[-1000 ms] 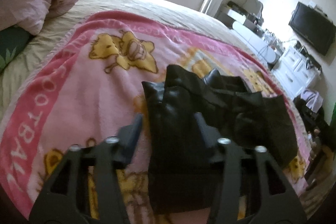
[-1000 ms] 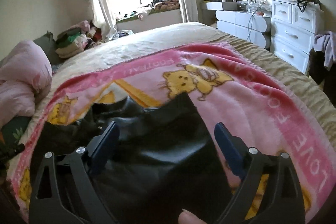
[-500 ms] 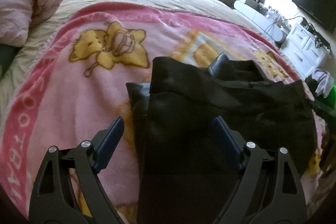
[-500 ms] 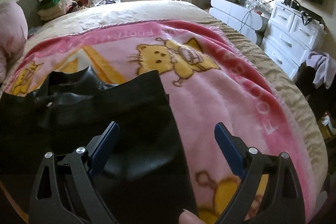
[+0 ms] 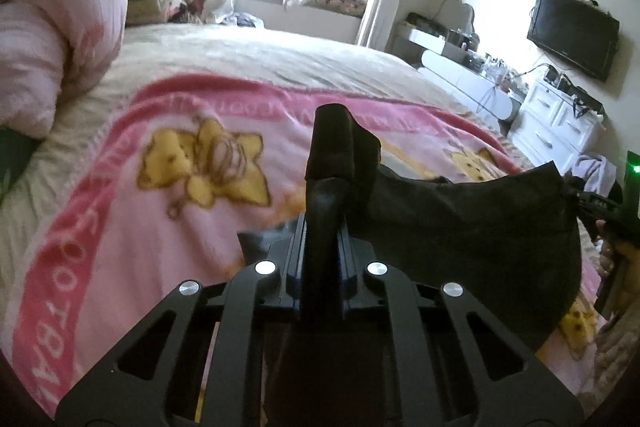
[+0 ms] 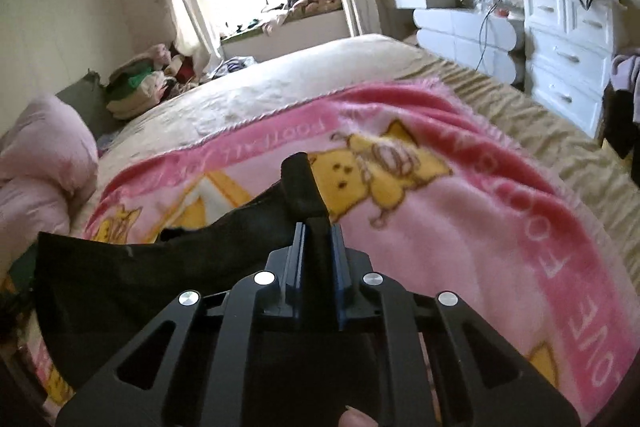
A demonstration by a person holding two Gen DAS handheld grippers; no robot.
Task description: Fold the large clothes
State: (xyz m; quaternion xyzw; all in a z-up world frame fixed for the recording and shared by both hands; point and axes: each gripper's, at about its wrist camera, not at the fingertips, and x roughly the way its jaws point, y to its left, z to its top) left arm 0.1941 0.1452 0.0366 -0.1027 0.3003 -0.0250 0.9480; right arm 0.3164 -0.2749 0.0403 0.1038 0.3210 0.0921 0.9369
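Note:
A black garment [image 5: 460, 227] hangs stretched between my two grippers over a pink cartoon blanket [image 5: 120, 219] on the bed. My left gripper [image 5: 322, 223] is closing its jaws on the garment's left end, and a bunch of cloth bulges up above the pads. At the far right of the left wrist view, the right gripper [image 5: 592, 203] holds the other end. In the right wrist view, my right gripper [image 6: 317, 231] is closing on a bunched fold of the black garment [image 6: 140, 287], which sags away to the left over the blanket [image 6: 460, 247].
A pink duvet [image 5: 52, 39] is heaped at the bed's left side. A pile of folded clothes [image 6: 136, 87] sits by the window. White drawers [image 6: 568, 39] and a wall television [image 5: 572, 35] stand to the right of the bed.
Both grippers went from wide open around the flat garment to clamped on its near edge. The cloth has risen off the blanket and now spans between them.

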